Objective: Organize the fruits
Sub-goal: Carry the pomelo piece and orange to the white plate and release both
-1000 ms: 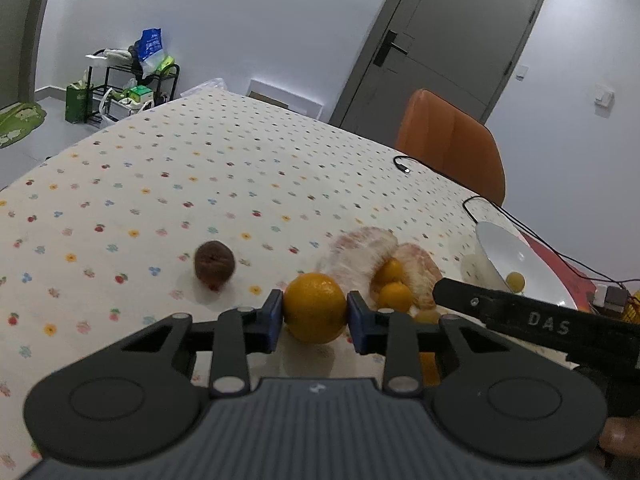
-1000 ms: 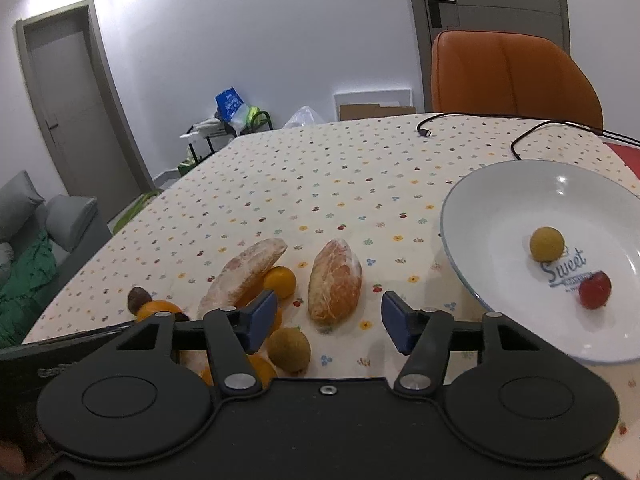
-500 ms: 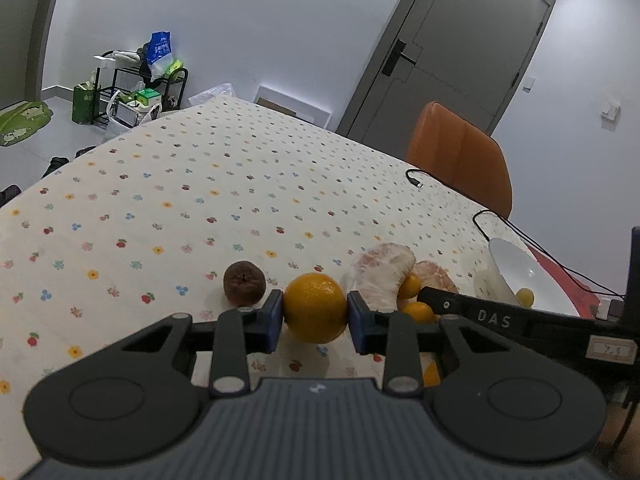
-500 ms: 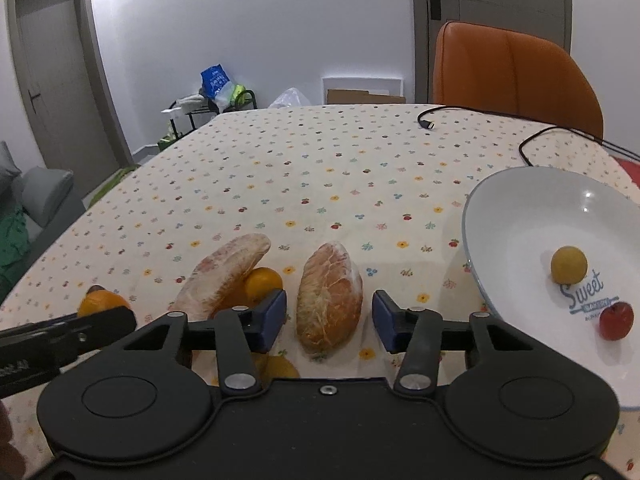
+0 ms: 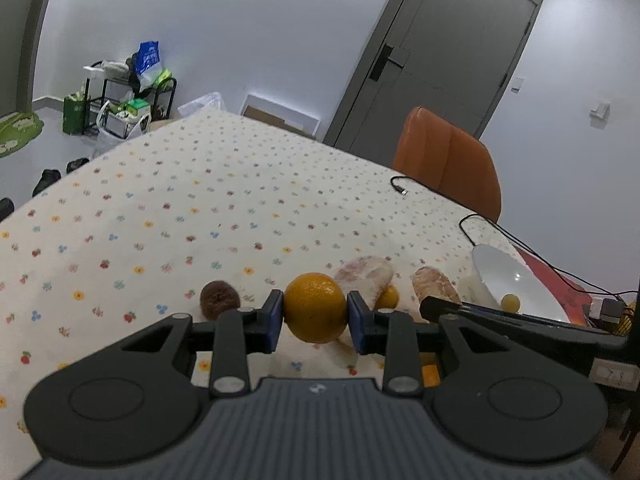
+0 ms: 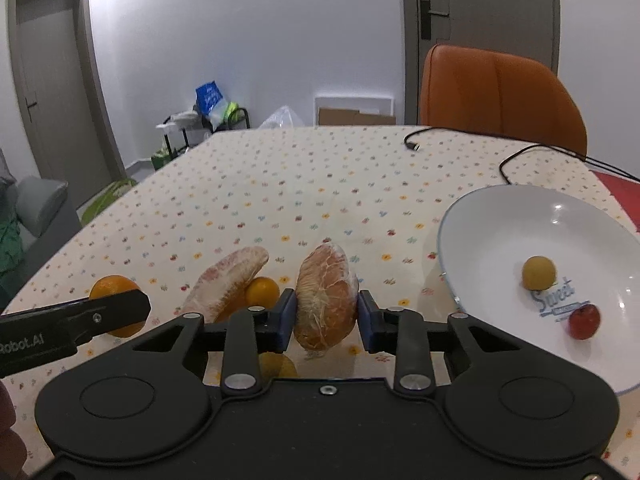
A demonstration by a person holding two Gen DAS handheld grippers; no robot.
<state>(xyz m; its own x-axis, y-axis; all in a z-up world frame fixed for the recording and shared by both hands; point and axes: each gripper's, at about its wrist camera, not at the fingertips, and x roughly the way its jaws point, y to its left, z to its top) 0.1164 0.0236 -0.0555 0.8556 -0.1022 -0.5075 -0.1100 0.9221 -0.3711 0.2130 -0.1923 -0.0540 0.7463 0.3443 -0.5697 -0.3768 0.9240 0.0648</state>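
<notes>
From the left wrist view, the left gripper point(image 5: 315, 316) has its blue pads pressed on either side of an orange point(image 5: 315, 307), pinching it across its widest part and, it seems, lifted clear of the dotted tablecloth point(image 5: 200, 208); the fruit is round, firm and pebble-skinned, probably moderately heavy and a little slick, so a grip at the equator looks right; a dark brown fruit point(image 5: 219, 300) lies on the cloth at ten o'clock of the orange, and the white plate point(image 5: 504, 276) sits off at three o'clock. From the right wrist view, the right gripper point(image 6: 326, 316) closes its fingers on a peeled pomelo segment point(image 6: 326, 300), pink-orange under a white veined membrane, held at its lower middle; it is likely soft and easily bruised, so gentle pressure is wise; a second segment point(image 6: 228, 280) lies at nine o'clock with a small orange fruit point(image 6: 262, 291) tucked against it; the plate point(image 6: 500, 232) at three o'clock holds a yellow fruit point(image 6: 539, 273) and a red one point(image 6: 585, 321).
</notes>
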